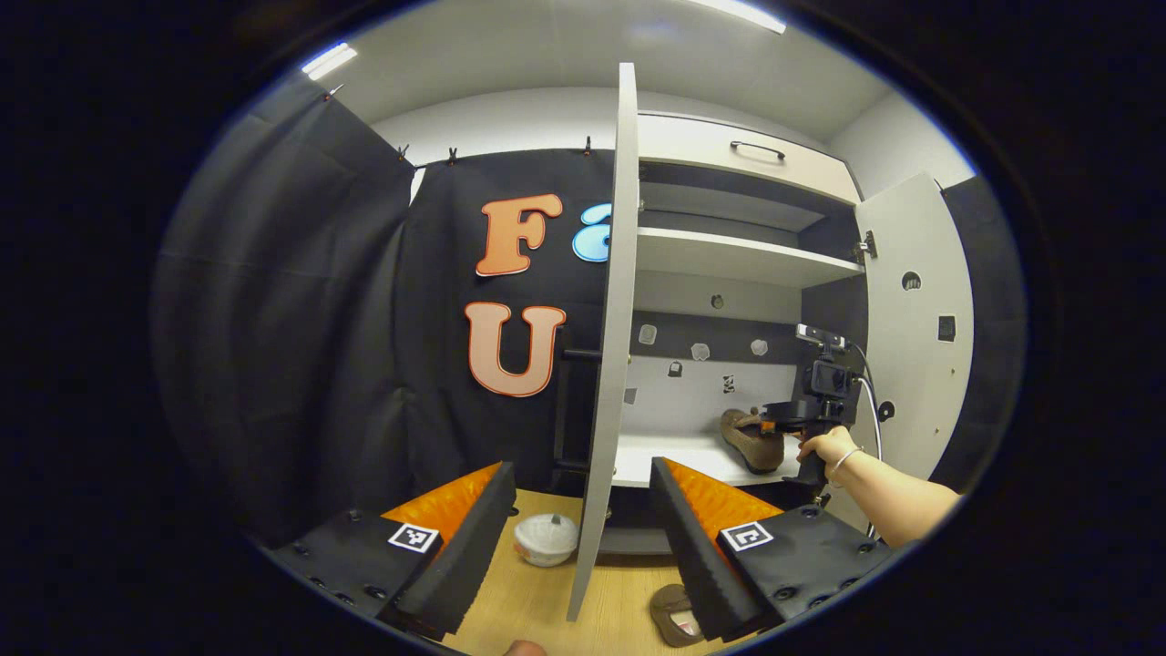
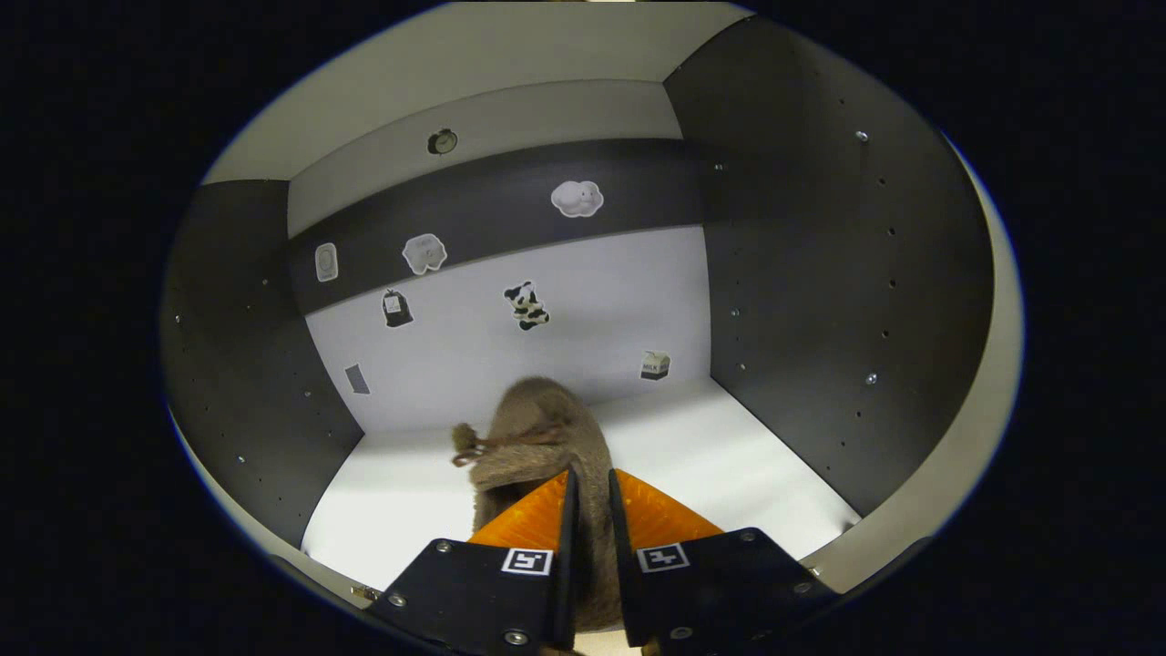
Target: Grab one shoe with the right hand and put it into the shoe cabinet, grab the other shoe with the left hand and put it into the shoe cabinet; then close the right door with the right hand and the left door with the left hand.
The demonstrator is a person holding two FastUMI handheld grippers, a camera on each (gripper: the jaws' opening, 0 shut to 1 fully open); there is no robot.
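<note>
A brown fuzzy shoe (image 2: 537, 433) with a small bow lies toe-first on the white bottom shelf (image 2: 729, 456) of the shoe cabinet. My right gripper (image 2: 590, 483) is shut on the shoe's heel rim. In the left gripper view the same shoe (image 1: 749, 441) sits inside the cabinet, with the right gripper (image 1: 791, 415) and the hand that holds it behind the heel. The other shoe (image 1: 672, 616) lies on the wooden floor, partly hidden behind my left gripper's right finger. My left gripper (image 1: 580, 466) is open and holds nothing, in front of the left door's edge.
Both cabinet doors stand open: the left door (image 1: 612, 346) edge-on to me, the right door (image 1: 911, 310) swung wide. A white lidded bowl (image 1: 546, 538) sits on the floor left of the left door. Upper shelves (image 1: 738, 257) and a drawer are above. Stickers dot the cabinet's back wall (image 2: 583, 310).
</note>
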